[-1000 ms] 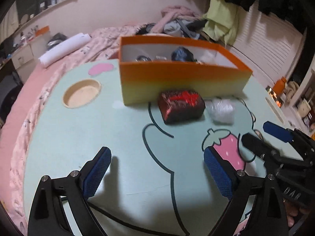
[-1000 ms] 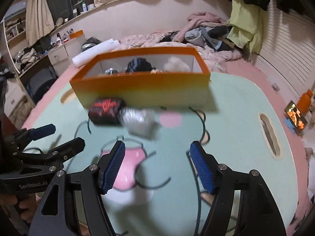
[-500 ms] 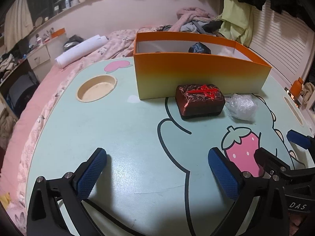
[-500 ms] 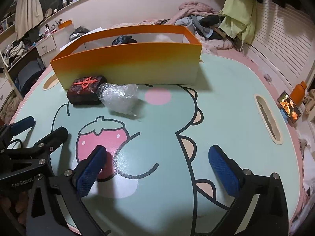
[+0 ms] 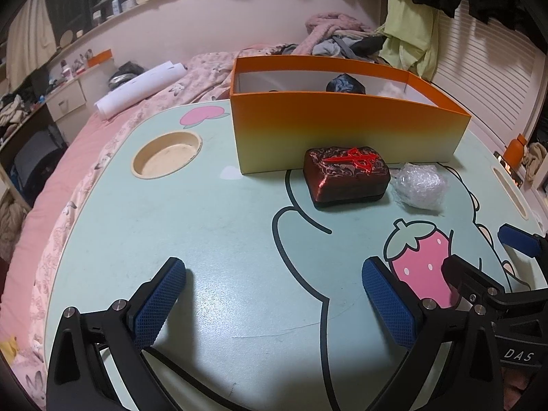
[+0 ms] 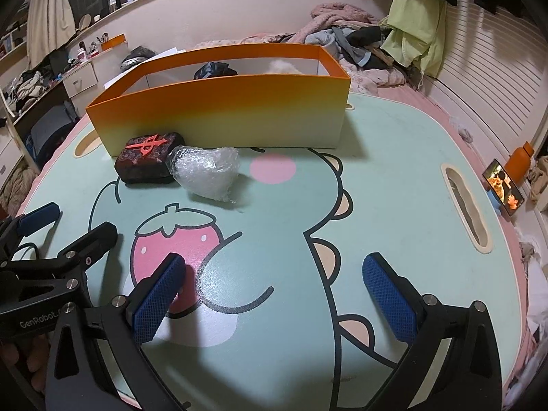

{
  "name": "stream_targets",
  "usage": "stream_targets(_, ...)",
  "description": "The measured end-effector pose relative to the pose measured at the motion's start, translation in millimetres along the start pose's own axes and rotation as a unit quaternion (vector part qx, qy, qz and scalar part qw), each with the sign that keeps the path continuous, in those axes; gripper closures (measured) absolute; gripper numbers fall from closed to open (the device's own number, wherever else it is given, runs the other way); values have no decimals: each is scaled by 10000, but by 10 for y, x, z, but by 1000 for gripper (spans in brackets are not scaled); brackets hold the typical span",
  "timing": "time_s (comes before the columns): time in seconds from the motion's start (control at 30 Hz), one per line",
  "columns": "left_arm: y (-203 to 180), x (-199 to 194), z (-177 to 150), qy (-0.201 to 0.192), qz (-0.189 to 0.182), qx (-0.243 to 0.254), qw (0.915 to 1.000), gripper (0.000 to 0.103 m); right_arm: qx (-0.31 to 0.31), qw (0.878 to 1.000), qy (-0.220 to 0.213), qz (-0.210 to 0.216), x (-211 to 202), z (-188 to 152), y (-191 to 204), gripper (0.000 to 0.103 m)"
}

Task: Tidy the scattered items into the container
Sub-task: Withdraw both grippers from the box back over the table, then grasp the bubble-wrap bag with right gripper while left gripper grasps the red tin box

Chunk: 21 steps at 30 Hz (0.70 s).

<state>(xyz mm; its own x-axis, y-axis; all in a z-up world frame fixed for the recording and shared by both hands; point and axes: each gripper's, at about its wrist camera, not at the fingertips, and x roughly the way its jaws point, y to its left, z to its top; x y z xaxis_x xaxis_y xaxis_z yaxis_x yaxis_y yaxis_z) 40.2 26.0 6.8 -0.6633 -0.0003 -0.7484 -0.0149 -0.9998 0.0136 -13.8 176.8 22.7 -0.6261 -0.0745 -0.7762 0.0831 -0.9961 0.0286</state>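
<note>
An orange-to-cream box [image 5: 342, 137] [image 6: 222, 120] stands at the back of the mint table [image 5: 205, 222], with a dark bundle [image 5: 345, 84] and something white inside. In front of it lie a dark red block with a red character [image 5: 346, 176] [image 6: 149, 161] and a clear bubble-wrap wad [image 5: 419, 185] [image 6: 205, 171], side by side. My left gripper [image 5: 274, 294] is open and empty, low over the table's near part. My right gripper [image 6: 274, 291] is open and empty over the cartoon print; it also shows in the left wrist view [image 5: 479, 260].
A round cup recess [image 5: 166, 154] sits at the table's left, a slot handle [image 6: 465, 212] at its right. A phone [image 6: 503, 188] and orange bottle [image 6: 520, 161] lie off the right edge. Bedding and clothes [image 6: 342, 34] lie behind the box.
Both grippers have pulled back and lowered from the box. The right gripper's jaws have opened wider. The block and bubble wrap have not moved.
</note>
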Motion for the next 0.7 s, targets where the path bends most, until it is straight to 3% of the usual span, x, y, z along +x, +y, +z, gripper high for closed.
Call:
stream_targets(0.6,-27,11,10,-1,-15,20,10000,0,-47,9999,-82,38,7,-3,18,0)
stream_targets(0.7,-45,8,9,-5,-32,31,10000,0,46,9997,-97,221,4,17,-23,0)
